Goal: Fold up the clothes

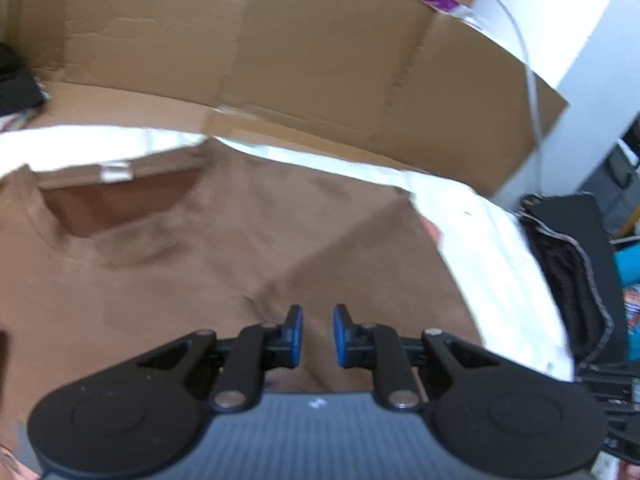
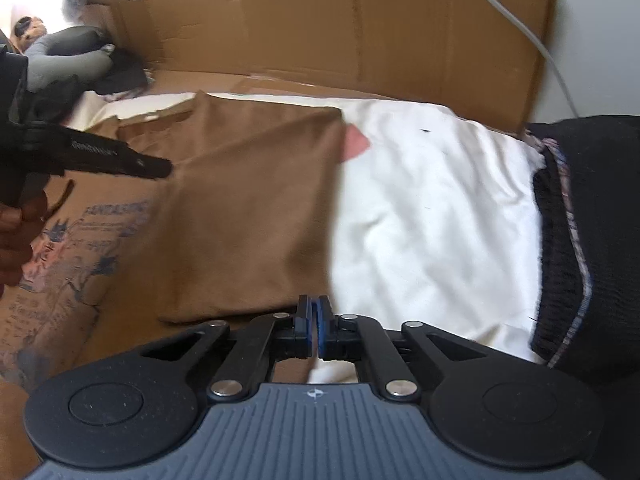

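Left tool (image 1: pixel 318 336) spread apart, blue pads with a clear gap, nothing between them, hovering low over the brown T-shirt (image 1: pixel 224 264). Shirt flat on a white sheet (image 1: pixel 492 248), collar (image 1: pixel 116 200) up and to the left with a pale label at the neck. Right edge of the shirt running straight, as if one side already folded in. Cardboard wall (image 1: pixel 320 64) standing behind, a white cable (image 1: pixel 520 48) trailing across it. Everything a bit blurred.

Over to the right wrist view: right tool (image 2: pixel 315 330) pinched almost shut, pads nearly touching, parked right at the near corner of the brown T-shirt (image 2: pixel 248 216). Whether any hem sits in that slit, impossible to say. Left tool (image 2: pixel 120 160) poking in from the left edge, held by a hand (image 2: pixel 12 240). Printed design (image 2: pixel 72 248) visible on the shirt's left portion. Dark knitted garment (image 2: pixel 588 240) heaped at the right on the white sheet (image 2: pixel 432 216).

Light, limp cotton by the look of it; no stiffness, likely to sag and crease when lifted. Best grabbed at hem corners or shoulder seams, both ends together, kept taut.
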Action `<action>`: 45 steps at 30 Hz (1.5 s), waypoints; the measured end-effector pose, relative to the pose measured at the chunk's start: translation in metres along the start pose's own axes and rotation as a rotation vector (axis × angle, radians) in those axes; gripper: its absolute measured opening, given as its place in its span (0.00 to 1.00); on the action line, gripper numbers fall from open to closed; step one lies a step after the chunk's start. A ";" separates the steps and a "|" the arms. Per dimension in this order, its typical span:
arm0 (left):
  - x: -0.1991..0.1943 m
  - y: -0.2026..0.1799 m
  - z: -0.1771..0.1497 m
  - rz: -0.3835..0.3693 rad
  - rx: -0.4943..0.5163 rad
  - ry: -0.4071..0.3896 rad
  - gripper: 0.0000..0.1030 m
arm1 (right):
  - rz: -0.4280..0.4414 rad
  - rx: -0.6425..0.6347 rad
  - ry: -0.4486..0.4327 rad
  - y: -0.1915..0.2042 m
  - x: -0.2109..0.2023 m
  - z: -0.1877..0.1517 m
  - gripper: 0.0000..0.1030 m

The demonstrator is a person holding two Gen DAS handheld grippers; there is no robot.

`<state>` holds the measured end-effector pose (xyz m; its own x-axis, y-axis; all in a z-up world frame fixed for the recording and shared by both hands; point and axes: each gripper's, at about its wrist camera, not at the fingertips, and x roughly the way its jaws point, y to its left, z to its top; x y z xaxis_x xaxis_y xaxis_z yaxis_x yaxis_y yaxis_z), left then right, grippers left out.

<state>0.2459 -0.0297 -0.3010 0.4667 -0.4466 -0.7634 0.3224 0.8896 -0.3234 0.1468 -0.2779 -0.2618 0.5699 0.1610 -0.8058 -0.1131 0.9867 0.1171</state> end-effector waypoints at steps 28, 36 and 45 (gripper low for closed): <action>-0.028 -0.024 -0.013 -0.003 0.054 0.006 0.90 | 0.073 0.099 0.022 0.007 -0.020 -0.012 0.40; -0.078 -0.028 0.010 0.070 0.112 0.157 0.96 | 0.123 0.081 0.097 0.024 -0.073 0.017 0.69; -0.173 -0.031 0.023 0.155 0.173 0.118 0.98 | 0.148 0.101 0.187 0.045 -0.160 0.057 0.80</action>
<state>0.1738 0.0183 -0.1462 0.4258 -0.2826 -0.8595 0.3951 0.9127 -0.1044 0.0971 -0.2574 -0.0945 0.3917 0.3061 -0.8677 -0.0968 0.9515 0.2920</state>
